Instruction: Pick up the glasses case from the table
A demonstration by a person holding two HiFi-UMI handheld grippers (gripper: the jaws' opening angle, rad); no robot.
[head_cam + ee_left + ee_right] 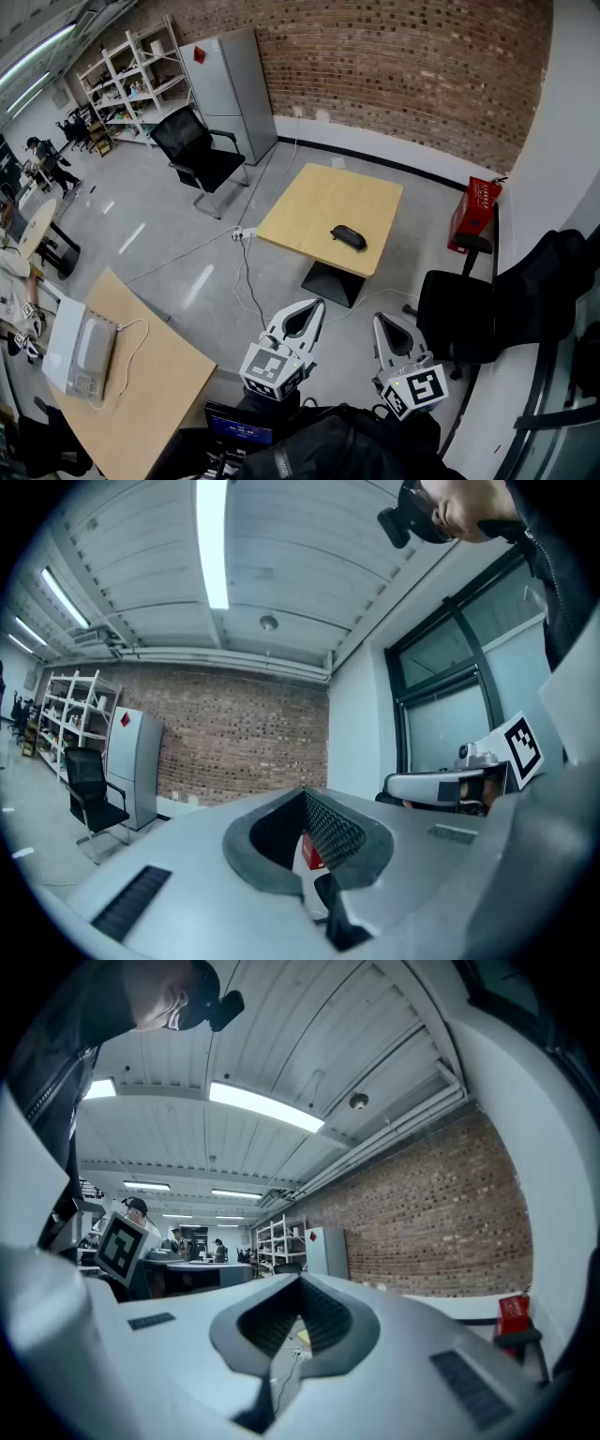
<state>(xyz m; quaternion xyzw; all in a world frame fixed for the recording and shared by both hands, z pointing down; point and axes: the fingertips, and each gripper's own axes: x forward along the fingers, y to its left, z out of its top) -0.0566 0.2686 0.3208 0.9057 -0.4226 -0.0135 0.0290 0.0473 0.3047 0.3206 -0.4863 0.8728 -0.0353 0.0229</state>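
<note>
In the head view a black glasses case (348, 237) lies on a square light-wood table (309, 202), near its right front edge. Both grippers are held level close to my body, well short of the table. The left gripper (317, 303) has its tips meeting, shut with nothing in it. To its right, the right gripper (380, 317) is also shut and holds nothing. In the left gripper view the left gripper (305, 791) points at the brick wall. In the right gripper view the right gripper (300, 1279) points along the room. The case shows in neither gripper view.
A black office chair (202, 150) and a grey fridge (230, 94) stand at the back left. Right of the table are a red box (478, 211) and a black chair (469, 314). A wooden desk (150, 384) with a white device (89, 356) is at lower left. Cables (248, 281) cross the floor.
</note>
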